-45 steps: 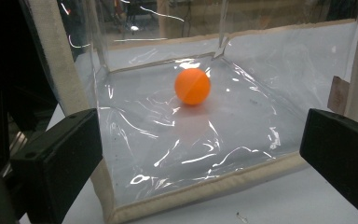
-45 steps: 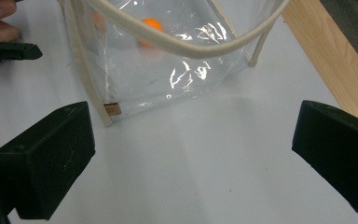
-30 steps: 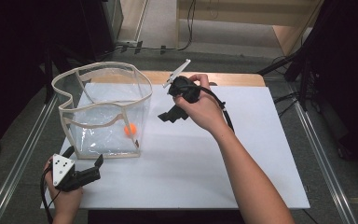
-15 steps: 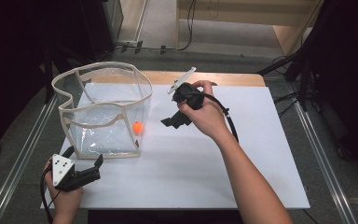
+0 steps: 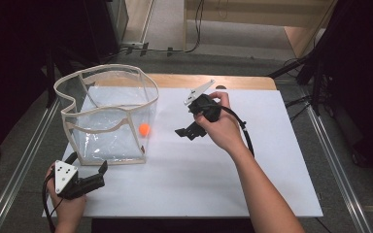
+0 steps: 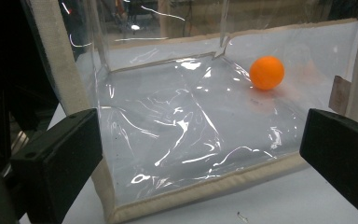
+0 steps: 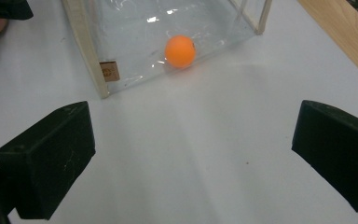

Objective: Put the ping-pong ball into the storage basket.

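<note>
Orange ball (image 5: 144,129) lies on the floor of the clear bag (image 5: 73,97), against the wall nearest the right gripper (image 5: 186,132). Right gripper hangs over the white table (image 5: 272,160) just outside that wall, jaws spread wide and empty. Left gripper (image 5: 98,175) waits at the bag's near corner, jaws likewise apart, touching nothing. To reach the ball well, the right gripper should probably rise over the rim and descend inside, since the soft wall bars any sideways approach.
</note>
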